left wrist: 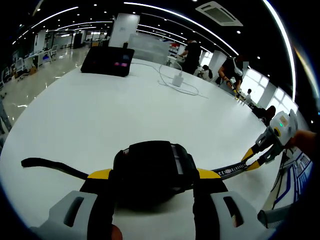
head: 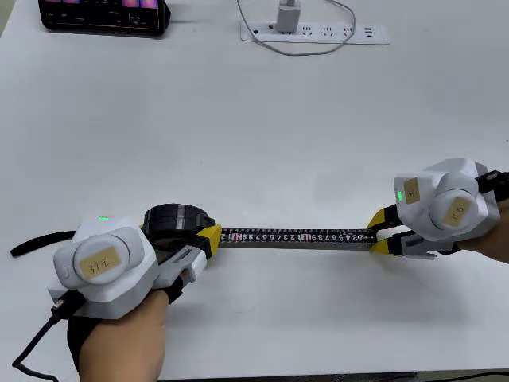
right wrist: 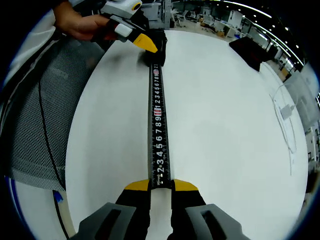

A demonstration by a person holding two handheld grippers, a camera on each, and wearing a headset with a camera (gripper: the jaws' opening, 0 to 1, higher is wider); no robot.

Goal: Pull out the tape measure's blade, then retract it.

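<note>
The black tape measure case [head: 176, 224] sits on the white table, and my left gripper [head: 203, 247] is shut on it; in the left gripper view the case [left wrist: 154, 170] fills the space between the yellow-tipped fingers [left wrist: 100, 176]. The dark numbered blade [head: 294, 236] runs out to the right, flat just above the table. My right gripper [head: 378, 233] is shut on the blade's end. In the right gripper view the blade [right wrist: 158, 130] stretches from my right gripper [right wrist: 161, 186] up to the case [right wrist: 156, 49] and the left gripper [right wrist: 142, 42].
A white power strip [head: 318, 32] with a plugged charger and cable lies at the table's far edge. A dark tablet [head: 103, 14] stands at the far left. A black wrist strap [head: 36, 243] trails left of the case. People stand in the background [left wrist: 192, 52].
</note>
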